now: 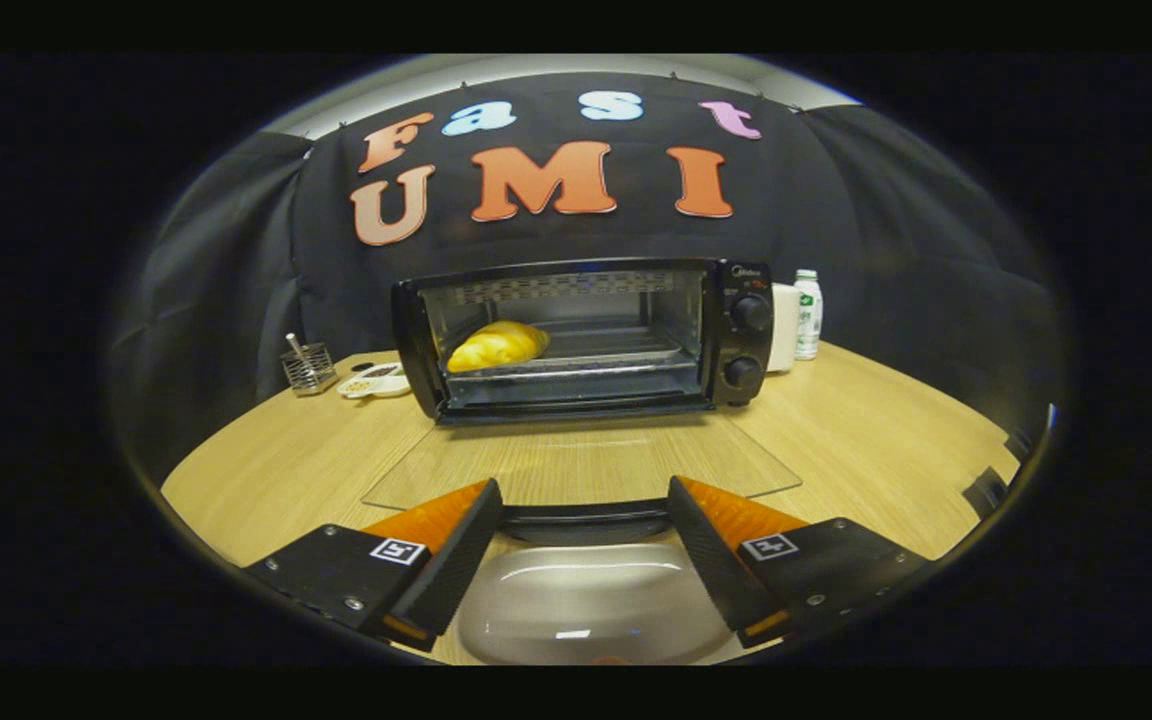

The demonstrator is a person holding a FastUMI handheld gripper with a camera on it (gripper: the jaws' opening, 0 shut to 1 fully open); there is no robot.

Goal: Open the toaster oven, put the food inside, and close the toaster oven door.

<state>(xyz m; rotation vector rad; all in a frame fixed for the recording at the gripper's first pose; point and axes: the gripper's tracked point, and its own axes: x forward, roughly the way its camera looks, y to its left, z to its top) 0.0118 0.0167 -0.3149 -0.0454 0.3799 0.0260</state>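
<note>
between the fingers, close in, sits a white plate (586, 600), bare of food, with the gripper (584, 535) spread wide and pinching nothing. just ahead of the fingertips lies the dark handle (586, 517) of the oven door (576, 465), which is swung fully down flat over the wooden table (856, 420); the glass is clear, so its edges are hard to read. beyond the door stands the toaster oven (586, 335), and the bread (496, 345) already rests on the rack toward the side of the gripper's left finger. what seems left is closing the door. the likely troubles: the fingers slipping off the low handle, lifting too fast so the door slams and jolts the bread, or shoving the whole oven backward. off past the left finger sit a wire holder (308, 368) and a small dish (376, 381); behind the oven on the right stands a bottle (808, 313).
</note>
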